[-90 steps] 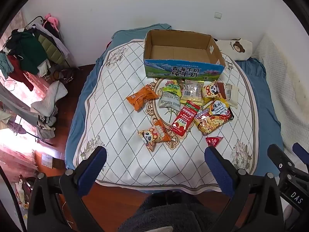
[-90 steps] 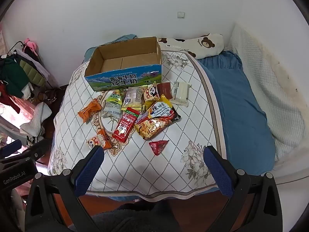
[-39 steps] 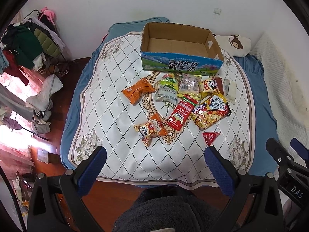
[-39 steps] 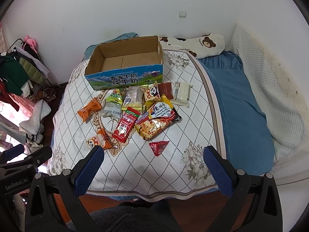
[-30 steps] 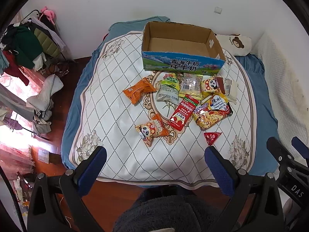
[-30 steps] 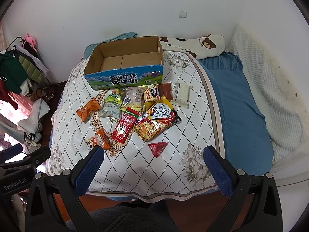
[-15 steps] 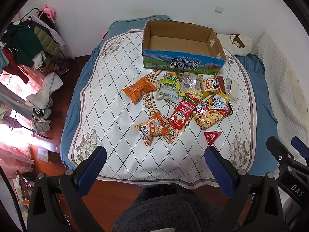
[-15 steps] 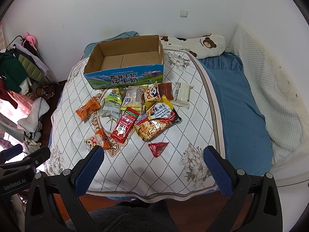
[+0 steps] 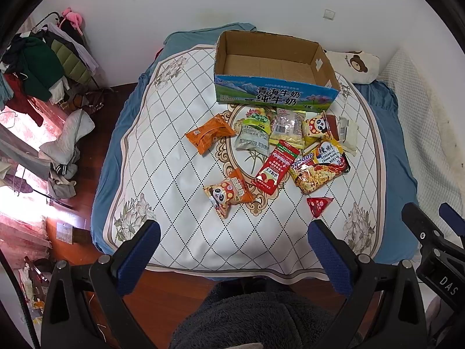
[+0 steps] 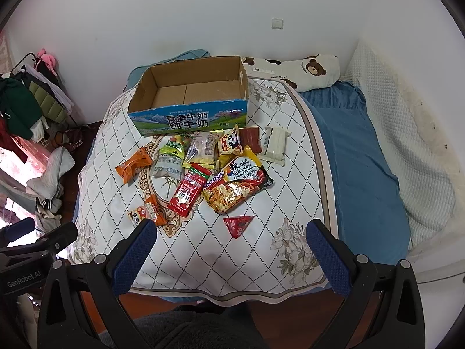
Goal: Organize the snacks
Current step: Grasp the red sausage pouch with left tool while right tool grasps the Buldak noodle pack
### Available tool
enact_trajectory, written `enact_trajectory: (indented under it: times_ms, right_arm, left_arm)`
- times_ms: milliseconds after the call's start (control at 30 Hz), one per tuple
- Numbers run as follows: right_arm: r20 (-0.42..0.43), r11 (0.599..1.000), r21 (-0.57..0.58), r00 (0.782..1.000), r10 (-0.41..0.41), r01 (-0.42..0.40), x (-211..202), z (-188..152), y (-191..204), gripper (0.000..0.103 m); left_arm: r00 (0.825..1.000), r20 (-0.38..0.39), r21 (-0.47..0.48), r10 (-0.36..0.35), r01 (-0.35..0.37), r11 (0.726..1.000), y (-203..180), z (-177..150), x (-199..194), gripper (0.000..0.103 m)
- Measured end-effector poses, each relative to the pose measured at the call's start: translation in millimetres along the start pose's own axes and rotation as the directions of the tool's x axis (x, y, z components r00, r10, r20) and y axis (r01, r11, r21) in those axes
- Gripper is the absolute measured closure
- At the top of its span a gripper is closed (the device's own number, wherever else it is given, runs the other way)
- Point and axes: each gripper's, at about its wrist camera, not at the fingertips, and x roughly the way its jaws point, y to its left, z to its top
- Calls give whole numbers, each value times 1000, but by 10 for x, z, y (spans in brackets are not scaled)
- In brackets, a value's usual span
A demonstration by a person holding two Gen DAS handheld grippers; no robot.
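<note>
An open, empty cardboard box (image 9: 273, 65) (image 10: 190, 93) with a blue printed front stands at the far side of a quilted white bed cover (image 9: 174, 151). Several snack packets lie in front of it: an orange packet (image 9: 209, 137) (image 10: 133, 165), a panda packet (image 9: 228, 193) (image 10: 146, 213), a red sachet (image 9: 275, 167) (image 10: 189, 189), a noodle pack (image 9: 319, 167) (image 10: 237, 184) and a small red triangle packet (image 9: 318, 205) (image 10: 237, 224). My left gripper (image 9: 231, 257) and right gripper (image 10: 229, 254) are both open and empty, held above the bed's near edge, well short of the snacks.
A bear-print pillow (image 10: 293, 68) lies at the back right beside a blue sheet (image 10: 357, 157). A clothes rack (image 9: 43, 67) and piled clothes stand on the wooden floor at the left. A white wall is behind the bed.
Both views have shifted slightly; the grippers have crept a little closer to the bed. Nothing on the bed has moved and both grippers stay open.
</note>
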Motion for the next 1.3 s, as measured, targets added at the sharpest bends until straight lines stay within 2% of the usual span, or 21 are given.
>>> enact_trajectory:
  times_ms: [233,400,533,600,700,800,900,1067,1100,1167,1233,1300]
  right_arm:
    - [-6,1000,9,1000,26,-26,28,16,-3,0]
    - [-31,994,76,996,87,-85,351,74,-108,0]
    - [-82,979,168,988,133,-118,948,151,-253,0]
    - [-113,963,227,978,176,-147,1305,202,-334,0]
    - [-171,935,323,963,207,-144,1873,256,-449,0]
    - [-223,895,428,946,237,-124,2378,291,-592,0]
    - [-264,862,504,939,220,-60,2888,339,-698,0]
    - [-337,802,598,908,249,2,3509,407,-682,0]
    - [-348,803,596,906,241,16,3603,425,-644,0]
    - [-399,833,547,902,166,88,3781,465,-527,0]
    - [-431,857,501,894,122,125,3898,460,-454,2]
    - [-422,882,461,899,119,100,3926,455,-428,4]
  left_arm:
    - [1000,22,-10,17,-17,1000,31,33,28,0]
    - [997,48,-1,68,-68,998,65,203,311,0]
    - [983,43,93,176,-180,979,12,362,810,0]
    - [976,8,141,217,-216,966,-10,410,1086,0]
    - [960,-37,201,278,-265,943,-39,448,1517,0]
    - [949,-70,240,308,-284,928,-101,468,1833,0]
    - [941,-81,266,330,-298,917,-207,517,2042,0]
    - [928,-89,287,363,-325,901,-394,634,2288,0]
    - [926,-97,291,365,-325,900,-422,660,2347,0]
    - [924,-119,302,363,-315,900,-465,697,2449,0]
    - [927,-142,321,348,-289,902,-522,724,2572,0]
    - [933,-168,348,318,-245,905,-595,733,2705,0]
